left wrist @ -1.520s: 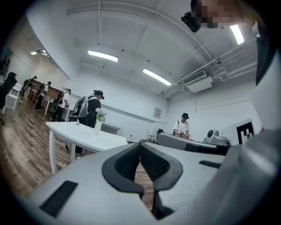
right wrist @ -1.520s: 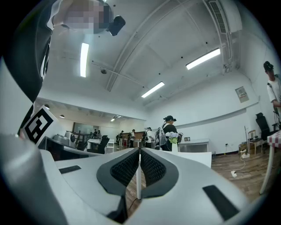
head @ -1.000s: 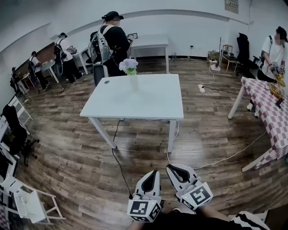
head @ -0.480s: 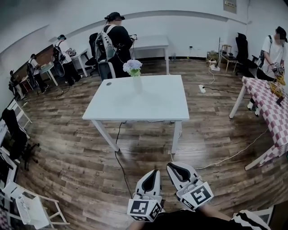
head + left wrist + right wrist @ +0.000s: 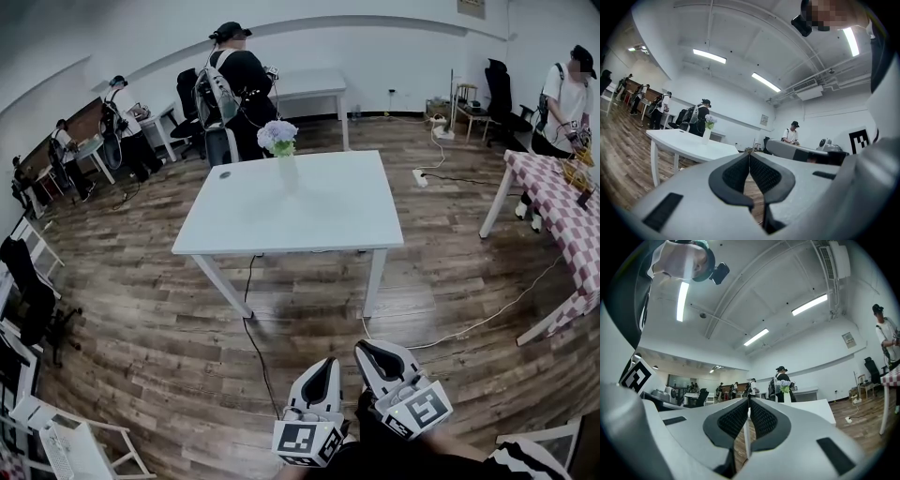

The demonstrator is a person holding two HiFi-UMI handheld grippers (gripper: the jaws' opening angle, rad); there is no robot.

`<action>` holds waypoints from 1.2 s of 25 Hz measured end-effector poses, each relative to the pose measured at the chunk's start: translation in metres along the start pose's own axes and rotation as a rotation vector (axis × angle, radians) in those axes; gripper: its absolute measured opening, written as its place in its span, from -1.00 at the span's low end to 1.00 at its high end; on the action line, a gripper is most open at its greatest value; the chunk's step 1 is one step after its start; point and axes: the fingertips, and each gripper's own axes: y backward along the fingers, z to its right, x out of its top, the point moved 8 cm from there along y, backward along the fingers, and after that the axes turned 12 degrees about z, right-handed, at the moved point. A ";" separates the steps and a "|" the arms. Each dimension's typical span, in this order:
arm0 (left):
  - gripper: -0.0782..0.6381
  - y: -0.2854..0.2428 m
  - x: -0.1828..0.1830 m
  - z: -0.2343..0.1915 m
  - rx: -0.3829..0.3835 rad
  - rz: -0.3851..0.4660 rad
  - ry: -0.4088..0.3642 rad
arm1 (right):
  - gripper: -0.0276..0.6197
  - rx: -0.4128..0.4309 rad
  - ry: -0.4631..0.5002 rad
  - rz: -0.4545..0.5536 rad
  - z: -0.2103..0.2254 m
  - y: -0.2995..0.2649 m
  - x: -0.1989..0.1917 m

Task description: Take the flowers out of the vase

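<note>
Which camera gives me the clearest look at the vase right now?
Head view: the vase stands unobstructed on the white table, flowers in it, seen from above. In the left gripper view the vase is small, distant, side-on; the right gripper view shows the vase the same way.

A white table (image 5: 319, 225) stood on a wooden floor (image 5: 141, 309), a small dark disc (image 5: 223, 173) near its far left corner. A person in black (image 5: 242, 84) stood beyond its far edge, a checked table (image 5: 548, 197) well apart.

Open table top (image 5: 323, 214) all round the vase (image 5: 288, 174), clear wood floor (image 5: 159, 309) before it, a person (image 5: 239, 82) close behind
</note>
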 end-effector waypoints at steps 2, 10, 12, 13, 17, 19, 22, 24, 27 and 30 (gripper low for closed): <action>-0.76 -0.005 -0.002 -0.006 0.008 -0.004 0.000 | -0.83 0.003 -0.009 0.002 0.003 -0.008 -0.004; -0.76 -0.046 0.004 -0.038 0.054 0.018 -0.016 | -0.83 0.060 -0.025 0.015 0.030 -0.058 -0.017; -0.76 -0.062 0.003 -0.046 0.063 0.025 -0.021 | -0.83 0.068 -0.031 0.014 0.042 -0.072 -0.022; -0.76 -0.072 0.002 -0.050 0.069 0.028 -0.022 | -0.83 0.071 -0.037 0.012 0.050 -0.080 -0.025; -0.76 -0.114 0.005 -0.064 0.086 0.035 -0.028 | -0.83 0.080 -0.045 0.011 0.086 -0.110 -0.028; -0.76 -0.135 0.006 -0.070 0.093 0.039 -0.029 | -0.83 0.081 -0.055 0.014 0.104 -0.125 -0.029; -0.76 -0.168 0.005 -0.077 0.095 0.042 -0.033 | -0.83 0.089 -0.051 0.031 0.131 -0.145 -0.031; -0.76 -0.188 0.003 -0.081 0.096 0.048 -0.038 | -0.83 0.101 -0.036 0.030 0.148 -0.156 -0.032; -0.76 -0.215 0.002 -0.086 0.097 0.056 -0.042 | -0.83 0.110 -0.035 0.029 0.171 -0.173 -0.033; -0.76 -0.237 0.000 -0.088 0.099 0.065 -0.045 | -0.83 0.122 -0.052 0.035 0.189 -0.184 -0.033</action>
